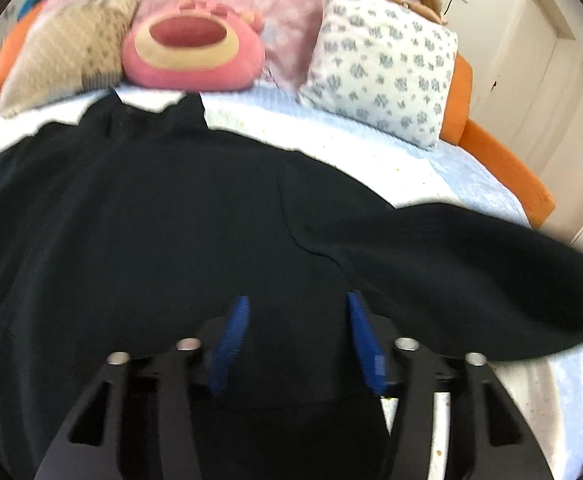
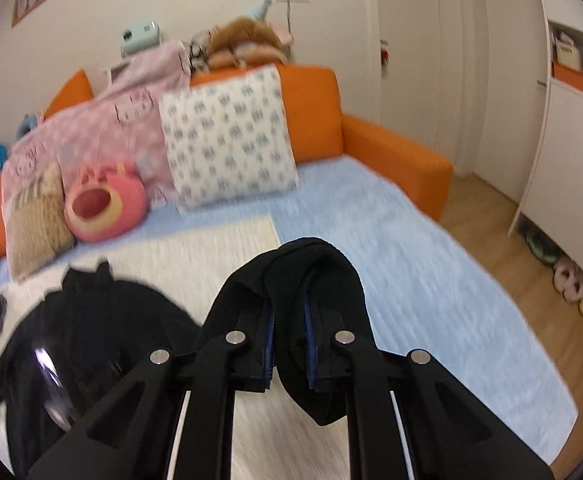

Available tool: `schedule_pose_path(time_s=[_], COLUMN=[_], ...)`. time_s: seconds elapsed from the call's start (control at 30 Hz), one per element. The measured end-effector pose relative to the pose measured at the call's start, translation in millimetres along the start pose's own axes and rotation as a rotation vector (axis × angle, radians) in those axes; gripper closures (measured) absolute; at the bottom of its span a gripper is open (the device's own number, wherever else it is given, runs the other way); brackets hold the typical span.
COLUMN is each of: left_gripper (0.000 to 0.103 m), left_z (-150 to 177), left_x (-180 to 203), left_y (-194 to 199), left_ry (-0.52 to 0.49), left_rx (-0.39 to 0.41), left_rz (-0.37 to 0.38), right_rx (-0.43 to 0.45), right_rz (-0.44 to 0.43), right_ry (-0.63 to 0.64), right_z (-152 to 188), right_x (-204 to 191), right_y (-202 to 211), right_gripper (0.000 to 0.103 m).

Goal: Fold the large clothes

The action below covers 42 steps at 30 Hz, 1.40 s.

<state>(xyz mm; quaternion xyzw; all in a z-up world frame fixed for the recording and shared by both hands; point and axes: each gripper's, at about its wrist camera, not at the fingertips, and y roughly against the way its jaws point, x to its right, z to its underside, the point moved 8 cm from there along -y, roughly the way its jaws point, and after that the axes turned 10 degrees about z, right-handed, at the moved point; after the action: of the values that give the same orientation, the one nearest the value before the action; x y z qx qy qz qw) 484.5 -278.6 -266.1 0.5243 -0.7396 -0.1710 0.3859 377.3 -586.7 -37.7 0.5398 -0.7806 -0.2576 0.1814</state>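
Observation:
A large black garment (image 1: 171,216) lies spread on the pale blue bed cover (image 1: 471,184), collar toward the pillows. My left gripper (image 1: 297,304) hovers just over its middle, blue fingers (image 1: 231,340) apart and holding nothing. One sleeve (image 1: 471,276) stretches off to the right. In the right wrist view my right gripper (image 2: 289,316) is shut on a bunched fold of the black garment (image 2: 303,264), lifted above the bed; the cloth drapes over both fingers and hides their tips. The rest of the garment (image 2: 91,320) lies at lower left.
A pink plush (image 1: 191,50), a beige cushion (image 1: 71,48), a flowered white pillow (image 1: 387,64) and a pink blanket (image 2: 111,120) crowd the head of the orange-framed bed (image 2: 395,148). Wood floor, slippers (image 2: 571,284) and white cabinets (image 2: 563,152) lie to the right.

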Motion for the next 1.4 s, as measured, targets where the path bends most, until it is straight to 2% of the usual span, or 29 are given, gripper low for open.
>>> schedule_pose_path(time_s=[0.1,0.23,0.33,0.47,0.7,0.77,0.87,0.97,1.07,1.2,1.3,1.4], left_gripper=[0.078,0.080,0.081,0.081,0.080,0.082,0.082,0.082,0.082,0.082,0.082,0.082], left_z=[-2.7,3.8,8.1,8.6,8.6,8.4,8.8,9.9,9.0,7.2,6.7,8.5], left_x=[9.5,6.0,3.8,8.4,16.2,21.4,19.5,17.2,17.2,11.5,11.0,11.4], left_y=[-5.7,-12.7,-14.6,-19.0,-14.2,-12.2,-13.1,-18.3,-19.2,-21.7,-23.3,-23.6], left_ry=[-0.023,0.061,0.037,-0.010,-0.061,-0.089,-0.082,-0.069,-0.073,-0.037,-0.035,-0.029], left_rx=[-0.027,-0.049,-0.025,-0.019,0.010,0.023,0.015,-0.011,-0.014,-0.020,-0.019,-0.024], left_rz=[0.021,0.032,0.014,-0.018,-0.013,-0.011,-0.002,0.016,0.017,0.056,0.062,0.061], right_rx=[0.033,0.050,0.041,0.058,0.095,0.078,0.057,0.010,-0.046,-0.144,-0.196,-0.152], right_rz=[-0.024,-0.057,-0.069,-0.089,-0.164,-0.204,-0.224,-0.227,-0.249,-0.283,-0.271,-0.214], right_ry=[-0.005,0.009,0.059,0.148,0.355,0.398,0.521,0.645,0.728,0.786,0.793,0.822], right_z=[-50.2,-101.1,-127.6,-138.6,-132.6,-120.6,-81.3,-18.1,52.7,146.7,194.3,226.3], right_x=[-21.8,-61.2,-111.7,-189.7,-371.7,-422.9,-502.8,-575.8,-629.3,-672.7,-687.2,-694.9], right_y=[11.0,27.3,34.1,46.1,73.1,75.8,71.7,49.0,28.4,-3.1,-24.7,-34.2], right_gripper=[0.091,0.091,0.091,0.091,0.091,0.092,0.092,0.092,0.092,0.092,0.093,0.093])
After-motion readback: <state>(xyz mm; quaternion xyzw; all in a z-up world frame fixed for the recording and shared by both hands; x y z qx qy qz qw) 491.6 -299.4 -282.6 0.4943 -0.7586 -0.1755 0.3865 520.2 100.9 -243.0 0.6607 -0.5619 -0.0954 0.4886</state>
